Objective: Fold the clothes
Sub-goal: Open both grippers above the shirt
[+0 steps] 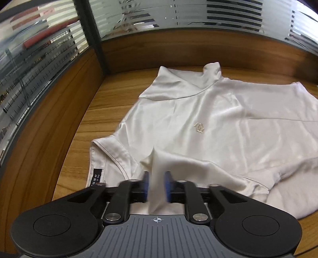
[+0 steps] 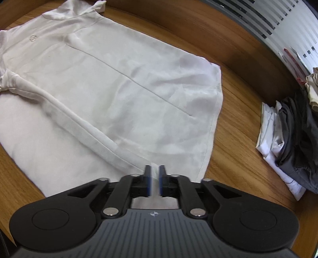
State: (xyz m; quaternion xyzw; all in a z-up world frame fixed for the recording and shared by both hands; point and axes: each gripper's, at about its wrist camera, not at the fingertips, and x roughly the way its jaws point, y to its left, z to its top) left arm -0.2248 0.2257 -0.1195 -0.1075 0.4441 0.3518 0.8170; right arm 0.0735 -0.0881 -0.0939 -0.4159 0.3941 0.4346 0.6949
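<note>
A white shirt [image 1: 208,127] lies spread on the wooden table [image 1: 111,99], partly folded lengthwise — one side is turned over onto the body, leaving a long fold line. In the left view its collar [image 1: 211,76] points toward the far wooden rim under the striped glass partition [image 1: 178,15], with the long axis running from there back toward the right gripper's end. Bare table shows along the shirt's left edge up to the corner, a narrower strip behind the collar.

The left gripper [image 1: 157,186] has its fingers parted with a raised ridge of cloth standing between them, the pads not clearly pressing it. The right gripper [image 2: 155,181] sits at the hem corner, fingers slightly apart, a thin fold between them. Open wood separates the hem from a pile of clothes [image 2: 292,139] to the right.
</note>
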